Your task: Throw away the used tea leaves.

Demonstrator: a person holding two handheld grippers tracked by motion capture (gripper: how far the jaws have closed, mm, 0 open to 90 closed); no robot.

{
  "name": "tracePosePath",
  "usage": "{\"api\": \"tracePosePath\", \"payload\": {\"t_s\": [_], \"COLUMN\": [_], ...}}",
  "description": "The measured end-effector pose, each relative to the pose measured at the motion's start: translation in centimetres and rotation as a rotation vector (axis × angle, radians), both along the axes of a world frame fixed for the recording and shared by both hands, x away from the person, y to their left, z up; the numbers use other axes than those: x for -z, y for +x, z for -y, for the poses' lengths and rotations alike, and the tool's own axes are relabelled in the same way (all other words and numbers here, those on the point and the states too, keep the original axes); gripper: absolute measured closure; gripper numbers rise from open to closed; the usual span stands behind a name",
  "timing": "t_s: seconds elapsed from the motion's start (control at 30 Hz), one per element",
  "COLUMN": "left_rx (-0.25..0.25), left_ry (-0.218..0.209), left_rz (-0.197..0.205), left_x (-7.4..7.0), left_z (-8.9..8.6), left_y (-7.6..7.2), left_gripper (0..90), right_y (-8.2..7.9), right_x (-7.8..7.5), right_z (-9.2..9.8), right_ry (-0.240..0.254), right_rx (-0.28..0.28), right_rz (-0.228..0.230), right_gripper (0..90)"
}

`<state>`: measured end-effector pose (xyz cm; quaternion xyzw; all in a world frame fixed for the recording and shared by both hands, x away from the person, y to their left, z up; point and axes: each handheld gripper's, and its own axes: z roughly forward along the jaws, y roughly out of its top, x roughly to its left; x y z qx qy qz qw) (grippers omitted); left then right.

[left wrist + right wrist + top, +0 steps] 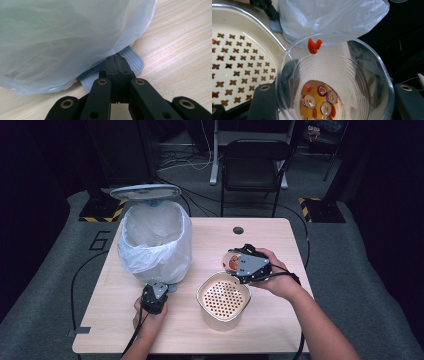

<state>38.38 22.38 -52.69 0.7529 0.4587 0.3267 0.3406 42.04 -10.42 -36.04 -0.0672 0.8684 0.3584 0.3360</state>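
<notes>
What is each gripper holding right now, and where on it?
The right gripper clamps a clear plastic cup of tea and red fruit by its side walls. The left gripper is shut, holding nothing, its tips on the bin's grey pedal.

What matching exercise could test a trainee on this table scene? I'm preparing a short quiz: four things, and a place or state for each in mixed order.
Things:
1. clear cup
2. strainer basket
3. pedal bin
4. left gripper

Places or states:
A. lid raised, lined with a pale bag
B. cream, perforated bottom, at the table's near edge
C. jaws shut, tips on the bin's grey pedal
D. held in the right gripper, amber liquid and sliced fruit inside

Pairs: 1-D, 2-B, 3-A, 4-C
</notes>
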Motion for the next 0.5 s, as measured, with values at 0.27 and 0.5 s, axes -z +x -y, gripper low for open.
{"api": "tracePosePath", "payload": {"t_s": [0.27, 0.5], "left_rx": [-0.002, -0.001], "left_ry": [0.000, 0.000], "left_rz": [0.002, -0.001], "left_x": [0.0, 0.0], "left_z": [0.0, 0.0], "left_y": [0.0, 0.0], "left_gripper": [89.7, 89.7], "right_y": [-1.4, -3.0], "right_x": [0.2, 0.4], "right_z": [-0.6, -1.4], "right_ry": [-0.077, -0.173], "right_rx": [-0.016, -0.033], "right_rz": [0.094, 0.231], "right_gripper": [36.2, 36.2]}}
